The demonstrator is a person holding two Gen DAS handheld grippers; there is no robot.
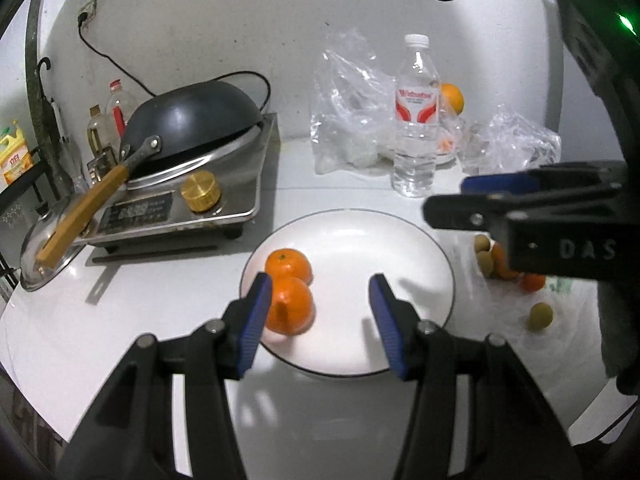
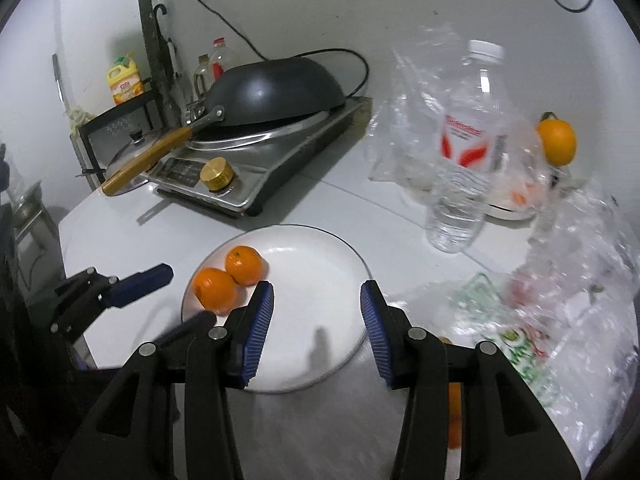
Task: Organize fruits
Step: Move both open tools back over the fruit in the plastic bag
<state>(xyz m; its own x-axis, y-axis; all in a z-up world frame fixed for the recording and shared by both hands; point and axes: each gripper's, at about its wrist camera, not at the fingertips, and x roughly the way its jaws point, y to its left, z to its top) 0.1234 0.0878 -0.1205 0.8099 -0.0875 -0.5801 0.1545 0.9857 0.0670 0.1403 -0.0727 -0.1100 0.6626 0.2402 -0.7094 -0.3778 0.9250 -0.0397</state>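
A white plate (image 1: 400,240) with a dark rim holds two oranges (image 1: 289,266) side by side at its left; the pair also shows in the right wrist view (image 2: 244,265). My left gripper (image 1: 320,292) is open and empty just above the plate, its left finger beside the nearer orange (image 1: 292,308). My right gripper (image 2: 317,296) is open and empty over the plate's (image 2: 320,248) near right part. More small fruit (image 1: 496,258) and a greenish one (image 1: 541,317) lie on plastic right of the plate. Another orange (image 2: 557,142) sits at the back.
An induction cooker (image 1: 192,204) with an upturned black wok (image 1: 192,120) stands at the left. A water bottle (image 1: 416,120) and crumpled clear bags (image 1: 352,120) stand behind the plate. More plastic bags (image 2: 560,280) lie at the right. The table edge runs at the left (image 2: 68,240).
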